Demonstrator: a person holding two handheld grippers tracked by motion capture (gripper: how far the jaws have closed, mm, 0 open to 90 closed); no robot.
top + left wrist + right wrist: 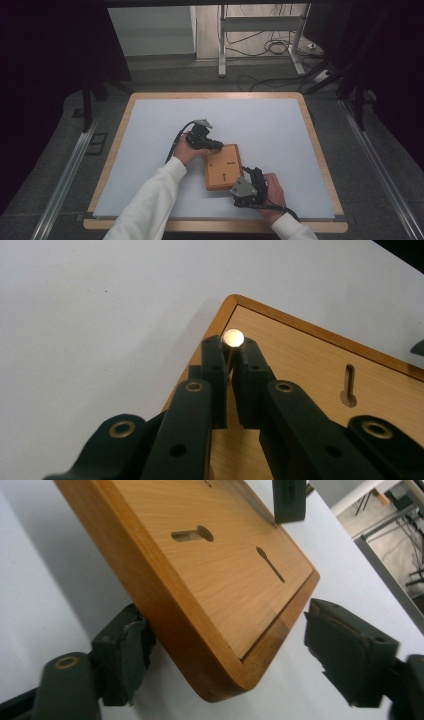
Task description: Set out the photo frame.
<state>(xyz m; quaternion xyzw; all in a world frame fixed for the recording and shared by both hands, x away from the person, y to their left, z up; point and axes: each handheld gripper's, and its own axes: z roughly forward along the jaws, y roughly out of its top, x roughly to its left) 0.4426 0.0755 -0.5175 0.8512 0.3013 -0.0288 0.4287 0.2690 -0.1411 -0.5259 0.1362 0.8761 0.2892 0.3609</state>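
My left claw (230, 357) pinches the small round-headed pin (232, 337) at the wooden board's (223, 167) far corner on the white table (280, 130), while my right claw (225, 650) straddles the near corner unclamped, so the board may skid.

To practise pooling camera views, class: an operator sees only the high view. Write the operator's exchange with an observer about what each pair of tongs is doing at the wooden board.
Operator: From above I can't tell. Is anything held on the left?
Observer: Yes. The left gripper view shows the left tongs shut on a thin pin with a round shiny head, over a corner of the wooden board.
Operator: And on the right?
Observer: In the right gripper view the right tongs are open and straddle another corner of the board. One pad stands clearly off the board's edge.
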